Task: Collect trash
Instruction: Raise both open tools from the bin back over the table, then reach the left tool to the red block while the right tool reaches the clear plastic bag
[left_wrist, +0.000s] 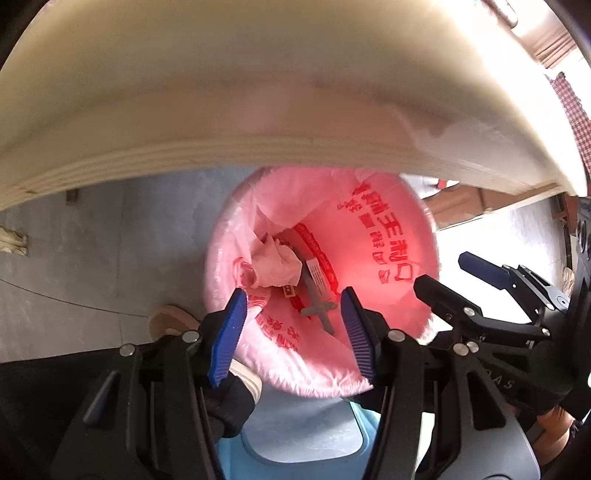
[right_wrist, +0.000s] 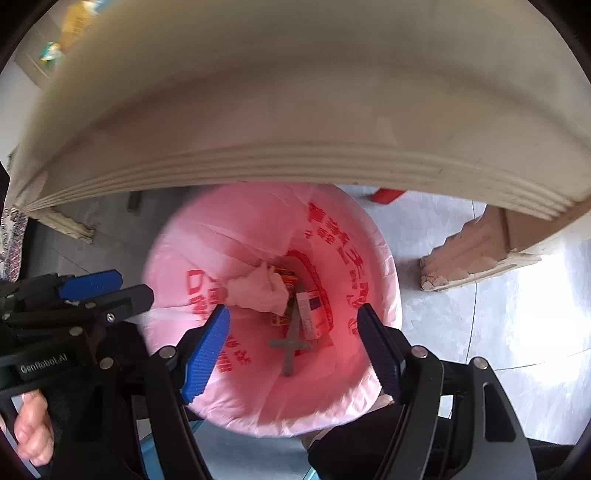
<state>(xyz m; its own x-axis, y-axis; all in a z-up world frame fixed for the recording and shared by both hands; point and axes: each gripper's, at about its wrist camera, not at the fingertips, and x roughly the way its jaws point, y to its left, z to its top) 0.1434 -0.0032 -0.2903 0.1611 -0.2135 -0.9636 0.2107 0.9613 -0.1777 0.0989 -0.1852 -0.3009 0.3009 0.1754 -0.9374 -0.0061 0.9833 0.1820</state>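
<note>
Trash sits at the bottom of the pink-lined bin (right_wrist: 266, 236), which is the landmark here: bin stands on the grey floor (right_wrist: 461, 314), partly under the overhanging edge of the cream table (right_wrist: 295, 110), with a table leg (right_wrist: 476, 258) off to its right in the right wrist view. Largest item inside is the crumpled tissue (right_wrist: 258, 291) against the bin's left inner wall, then a small box (right_wrist: 310, 314) near the middle, then a grey cross-shaped piece (right_wrist: 290, 345) just in front of the box. Left gripper (left_wrist: 293, 328) hangs over the near rim of the bin, jaws apart, nothing between them, pads touching nothing. Right gripper (right_wrist: 291, 349) likewise above the bin mouth, jaws wide apart and empty. My read: a drop is finished and both tools are free over the bin; whether more trash waits elsewhere can't be told from these views. Risks: table edge is close above the bin, so a careless lift could knock a gripper into it; the two grippers are near each other over the bin and could clash; a finger could snag the loose liner at the rim and drag it off, or tip the bin.
</note>
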